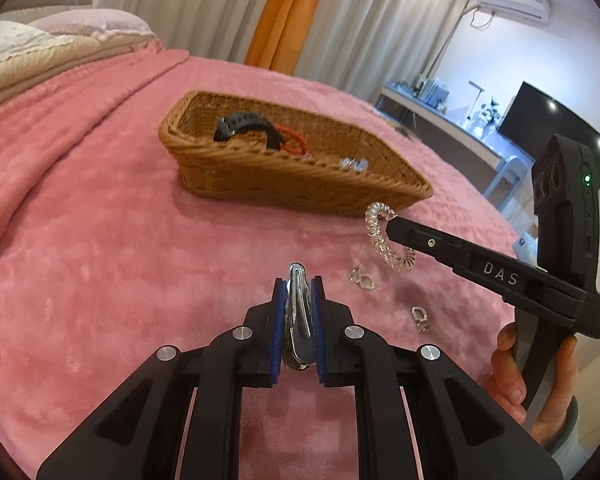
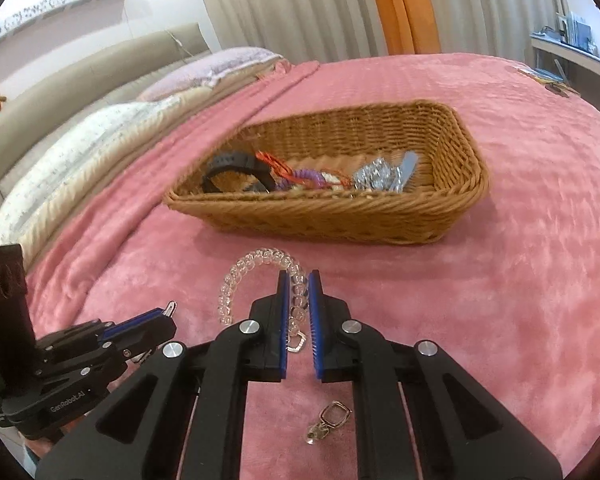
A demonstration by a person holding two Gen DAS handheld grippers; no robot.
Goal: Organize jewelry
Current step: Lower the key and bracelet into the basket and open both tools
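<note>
A wicker basket [image 1: 284, 184] [image 2: 340, 220] sits on the pink blanket and holds a black watch [image 1: 244, 126] [image 2: 236, 168], a red cord, a purple coil and silver pieces [image 2: 376, 176]. My left gripper [image 1: 298, 280] is shut on a silver hair clip [image 1: 298, 312], above the blanket in front of the basket. My right gripper [image 2: 298, 280] is shut on a clear coil bracelet [image 2: 256, 268] [image 1: 380, 240], lifted just before the basket's near corner. Two small metal earrings [image 1: 362, 278] [image 1: 420, 318] lie on the blanket below it; one shows in the right wrist view [image 2: 328, 420].
The pink blanket [image 1: 100, 240] covers a bed with pillows [image 2: 80, 148] at the head. Curtains hang behind. A desk, a TV [image 1: 548, 120] and an air conditioner stand beyond the bed's far side.
</note>
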